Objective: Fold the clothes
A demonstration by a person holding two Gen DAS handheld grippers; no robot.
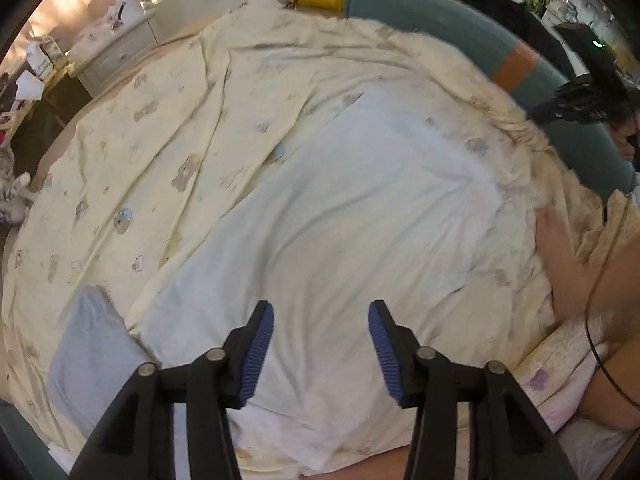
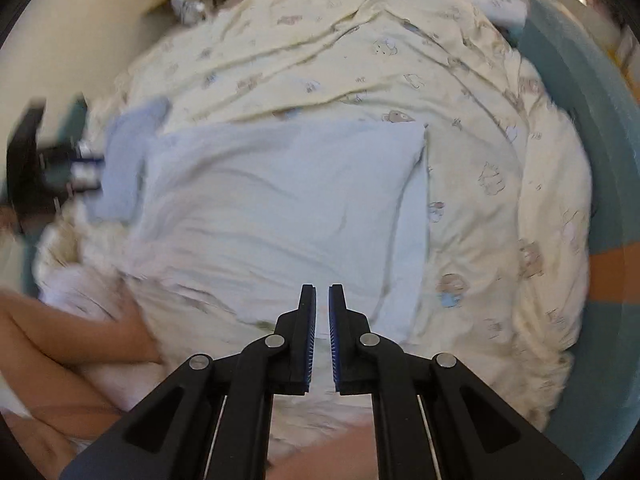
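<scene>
On the patterned duvet (image 1: 168, 128), white garment (image 1: 320, 216) spread flat, left gripper (image 1: 321, 320) wide apart, right gripper (image 2: 322, 304) nearly closed, empty.

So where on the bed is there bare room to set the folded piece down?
Bare sheet lies beyond the white garment's far edge, and another strip runs between it and the teal bed rail. It is crowded by the pale blue piece and the person's leg.

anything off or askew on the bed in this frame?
Mostly tidy: the white garment lies flat on the printed duvet. Its right edge is doubled over into a flap, not aligned. A pale blue cloth sits loose beside it. Left gripper open, right gripper nearly closed, apparently empty.
</scene>
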